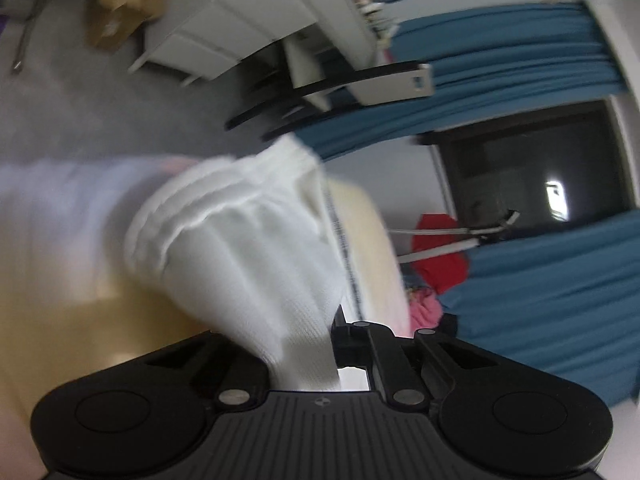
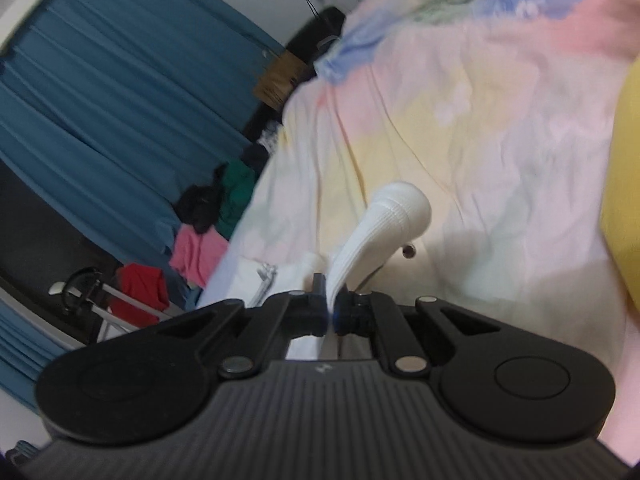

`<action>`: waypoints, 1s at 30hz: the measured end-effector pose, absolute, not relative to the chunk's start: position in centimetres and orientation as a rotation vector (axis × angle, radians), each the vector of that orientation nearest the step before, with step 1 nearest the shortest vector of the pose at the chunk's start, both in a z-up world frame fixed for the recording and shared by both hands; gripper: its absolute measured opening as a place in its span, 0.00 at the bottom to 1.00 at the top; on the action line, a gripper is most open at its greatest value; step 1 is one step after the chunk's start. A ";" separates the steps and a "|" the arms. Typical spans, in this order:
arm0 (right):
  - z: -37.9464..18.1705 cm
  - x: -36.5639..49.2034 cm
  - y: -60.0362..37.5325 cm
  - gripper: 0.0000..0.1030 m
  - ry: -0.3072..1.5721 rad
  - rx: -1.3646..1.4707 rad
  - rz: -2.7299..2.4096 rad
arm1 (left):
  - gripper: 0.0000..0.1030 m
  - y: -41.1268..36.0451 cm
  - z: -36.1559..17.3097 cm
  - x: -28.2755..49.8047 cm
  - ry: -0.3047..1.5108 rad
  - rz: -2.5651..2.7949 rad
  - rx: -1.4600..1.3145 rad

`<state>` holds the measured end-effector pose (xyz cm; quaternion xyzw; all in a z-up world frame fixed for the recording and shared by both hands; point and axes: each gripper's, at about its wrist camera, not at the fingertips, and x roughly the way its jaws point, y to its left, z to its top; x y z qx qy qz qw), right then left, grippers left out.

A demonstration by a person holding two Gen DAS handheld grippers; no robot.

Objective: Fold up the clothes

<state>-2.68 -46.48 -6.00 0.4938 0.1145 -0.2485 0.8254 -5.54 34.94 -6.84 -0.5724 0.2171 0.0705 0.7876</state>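
Note:
A white ribbed sock fills the middle of the left wrist view, blurred by motion. Its narrow end runs down between the fingers of my left gripper, which is shut on it. In the right wrist view a white sock rises from my right gripper, whose jaws are pressed together on its lower end. The rounded far end of the sock hangs over the pastel bedsheet. I cannot tell whether both views show the same sock.
Another white garment lies on the bed edge beside the right gripper. A yellow cushion sits at the right. Blue curtains, red and pink clothes, a white drawer unit and a cardboard box surround the bed.

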 end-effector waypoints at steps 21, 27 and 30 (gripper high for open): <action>-6.1 38.8 -45.5 0.06 0.497 0.547 -0.655 | 0.09 34.3 -8.2 37.4 0.728 0.388 -0.966; -11.6 40.4 -46.0 0.10 0.529 0.571 -0.646 | 0.15 32.9 -10.3 40.9 0.763 0.388 -0.846; -10.9 38.0 -46.1 0.20 0.489 0.592 -0.608 | 0.43 32.4 -9.5 40.2 0.725 0.315 -0.842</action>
